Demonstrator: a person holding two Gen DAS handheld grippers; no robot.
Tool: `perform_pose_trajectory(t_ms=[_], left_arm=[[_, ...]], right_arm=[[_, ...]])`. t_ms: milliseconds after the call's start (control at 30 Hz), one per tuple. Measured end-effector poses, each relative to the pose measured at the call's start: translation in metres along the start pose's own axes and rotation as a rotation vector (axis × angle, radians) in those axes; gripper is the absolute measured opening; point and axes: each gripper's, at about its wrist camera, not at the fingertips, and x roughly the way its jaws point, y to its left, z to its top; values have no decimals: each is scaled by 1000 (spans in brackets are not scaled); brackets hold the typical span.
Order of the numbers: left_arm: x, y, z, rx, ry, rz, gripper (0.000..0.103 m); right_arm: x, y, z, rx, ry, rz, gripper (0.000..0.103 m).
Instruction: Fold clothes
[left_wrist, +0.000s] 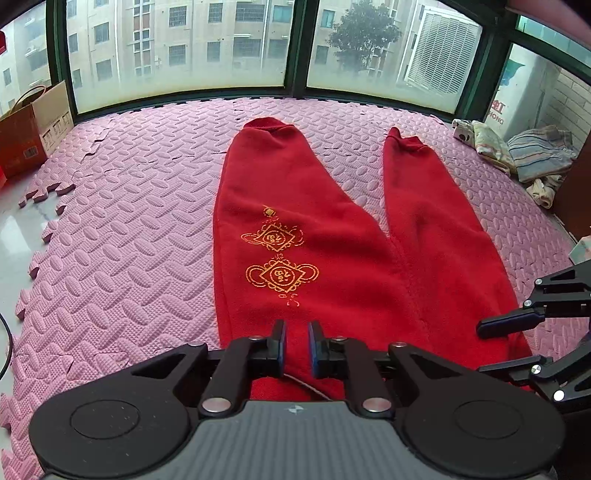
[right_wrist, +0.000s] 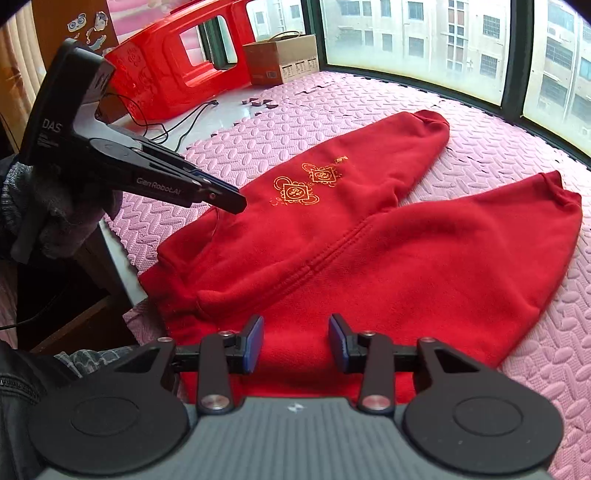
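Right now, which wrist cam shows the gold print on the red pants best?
Left wrist: the gold print sits near centre, upright and large on the red pants. Right wrist shows the same print smaller, farther off and slanted.

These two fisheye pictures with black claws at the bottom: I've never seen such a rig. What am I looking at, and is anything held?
There is no robot arm. A person holds a black two-finger gripper in each hand, each with a camera looking along its fingers. One picture comes from the left gripper, the other from the right gripper, which also sees the left one from the side. A pair of red fleece trousers with gold emblems lies flat on a pink foam puzzle mat, legs spread toward the window. The left jaws stand slightly apart, the right wider; both hang over the waist end, pressing on nothing. A pile of striped clothes lies at the mat's far right.
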Motion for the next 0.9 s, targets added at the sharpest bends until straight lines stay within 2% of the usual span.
perform_pose_trajectory(t_ms=[100, 333, 400, 533, 600, 767, 800, 867, 900], left_arm=[[-12, -28, -1, 61, -18, -69, 34], [-24, -109, -7, 263, -34, -272, 41], [-18, -132, -10, 331, -21, -301, 41], [5, -167, -17, 442, 11, -298, 46], [19, -178, -21, 477, 24, -261, 46], [41, -179, -26, 460, 79, -206, 44], [42, -177, -26, 449, 84, -205, 43], [44, -176, -24, 441, 86, -198, 33], [44, -174, -22, 435, 86, -196, 25]], right_arm=[[-18, -15, 1, 50, -39, -23, 39], [-41, -70, 4, 175, -100, -197, 39], [-41, -93, 4, 230, -109, -248, 39], [-38, -128, 1, 328, -113, -288, 39], [-34, -149, 0, 378, -120, -306, 39], [-25, -187, 9, 453, -146, -336, 39], [-22, -195, 12, 469, -153, -343, 39], [-17, -213, 19, 514, -168, -346, 39], [-13, -222, 23, 532, -174, -350, 39]])
